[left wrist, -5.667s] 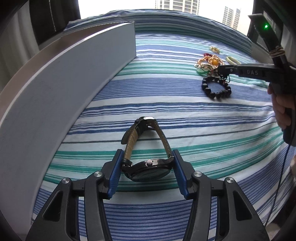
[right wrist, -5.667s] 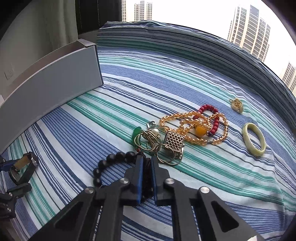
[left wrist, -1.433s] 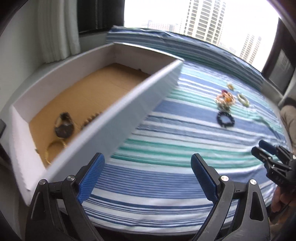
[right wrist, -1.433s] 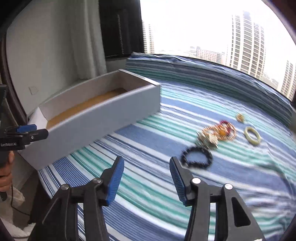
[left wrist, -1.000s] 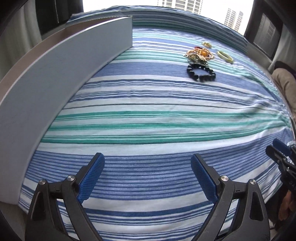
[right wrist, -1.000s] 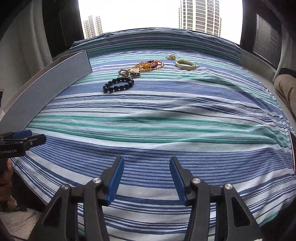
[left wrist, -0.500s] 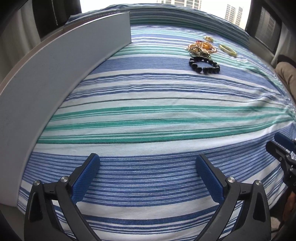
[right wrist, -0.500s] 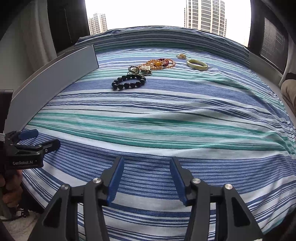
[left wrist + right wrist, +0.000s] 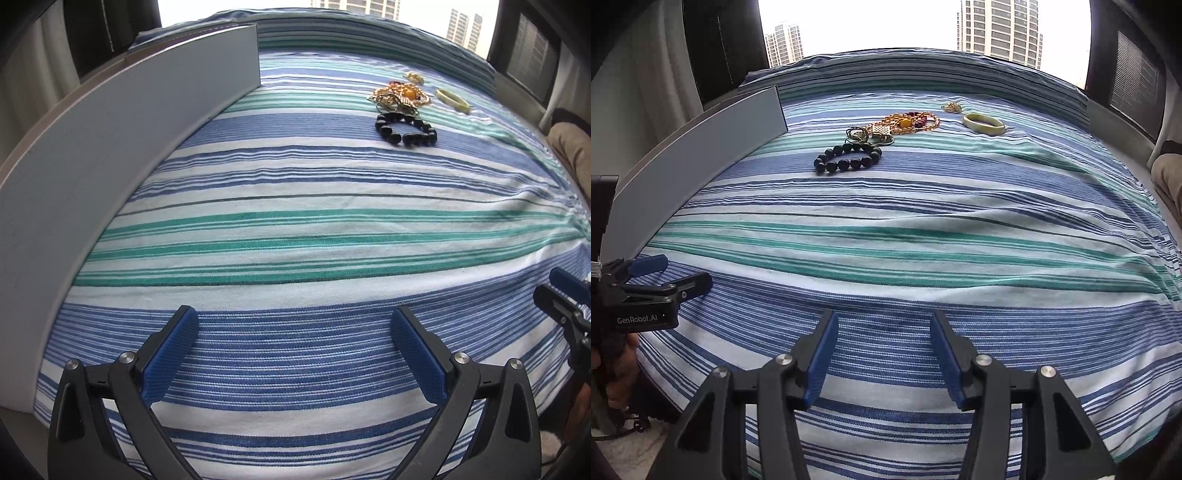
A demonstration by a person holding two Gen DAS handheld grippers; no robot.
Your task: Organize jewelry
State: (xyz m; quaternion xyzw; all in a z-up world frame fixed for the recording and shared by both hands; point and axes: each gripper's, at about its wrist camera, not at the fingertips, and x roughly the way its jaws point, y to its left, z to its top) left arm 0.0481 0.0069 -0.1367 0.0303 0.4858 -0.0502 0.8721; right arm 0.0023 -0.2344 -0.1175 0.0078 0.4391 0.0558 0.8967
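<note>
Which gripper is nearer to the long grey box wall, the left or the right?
Left. The left gripper hangs open just beside the long grey box wall; the right gripper is also open but farther across the striped cloth.

Both tongs are showing black angular arms with silver screws and ribbed blue pads; the left tongs (image 9: pixel 661 277) are wearing white "GenRobot.AI" lettering.

On the striped bedspread (image 9: pixel 923 229), box (image 9: pixel 701 155) along the left edge. Bead bracelet (image 9: pixel 847 158) lies right of the box's far end; tangled necklaces (image 9: pixel 897 125) just behind it, bangle (image 9: pixel 983 123) farther right, small pendant (image 9: pixel 951 107) behind the bangle.
</note>
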